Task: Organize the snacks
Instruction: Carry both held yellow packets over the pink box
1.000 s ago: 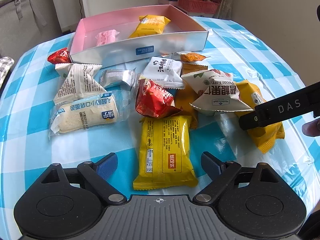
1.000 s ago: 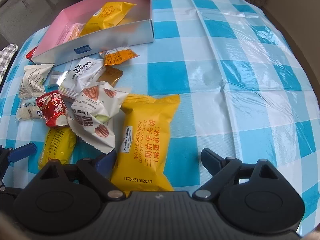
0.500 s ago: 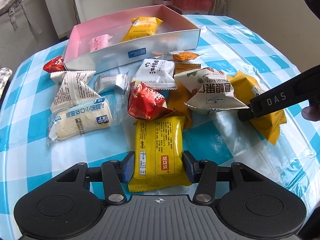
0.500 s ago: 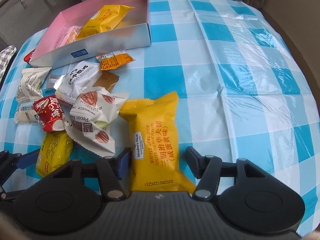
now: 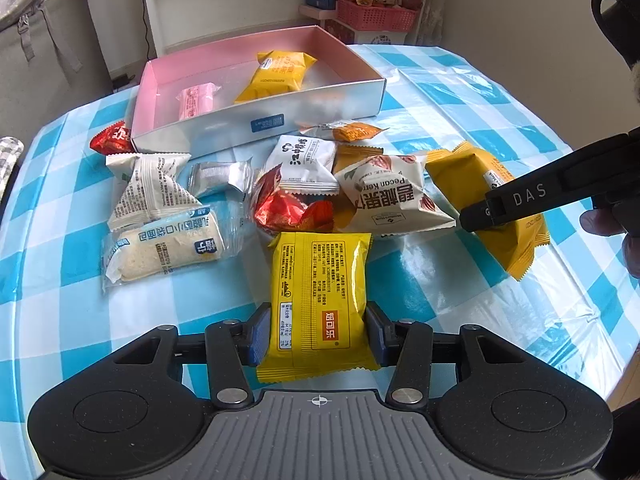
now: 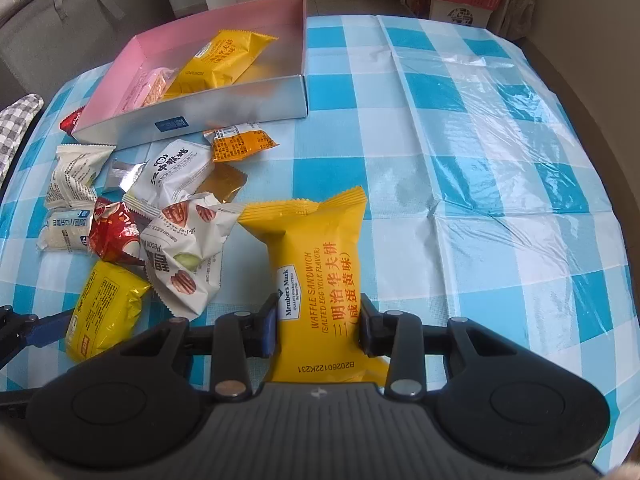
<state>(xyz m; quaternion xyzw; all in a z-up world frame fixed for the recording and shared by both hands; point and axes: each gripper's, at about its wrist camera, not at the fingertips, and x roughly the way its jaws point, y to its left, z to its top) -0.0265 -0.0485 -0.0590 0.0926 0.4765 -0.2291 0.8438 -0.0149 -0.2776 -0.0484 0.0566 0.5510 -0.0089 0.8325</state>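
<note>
Left gripper [image 5: 318, 334] is clamping the near end of the bright yellow packet [image 5: 320, 296], blue pads pressing on both long edges, the packet lying lengthwise toward the pile on the checked desk [image 5: 460, 92]; gripping across the narrow width is probably what is keeping the slippery wrapper from sliding out. Right gripper [image 6: 318, 326] is likewise closing on the lower part of the orange waffle sandwich packet [image 6: 316, 272], the wrapper visibly pinching in at the pads; in the left wrist view this packet [image 5: 472, 184] is sitting at the right edge of the pile, tilted with its far end raised. The pink-lined box [image 5: 320, 104] is standing behind the pile and is already holding an orange packet [image 5: 280, 74] and a pink packet [image 5: 196, 100], so it is apparently serving as the collecting place. Loose items are waiting between box and grippers: the pecan packet [image 5: 392, 196], the red foil packet [image 5: 288, 208], the white bread roll [image 5: 164, 248] and several small sachets. Compared with a second ago, both grippers' jaws have just been closing from a wide stance that only straddled the packets, and each is now squeezing its packet; the orange waffle packet's near end is appearing narrower and slightly lifted, while the pile and box are remaining as they were.
</note>
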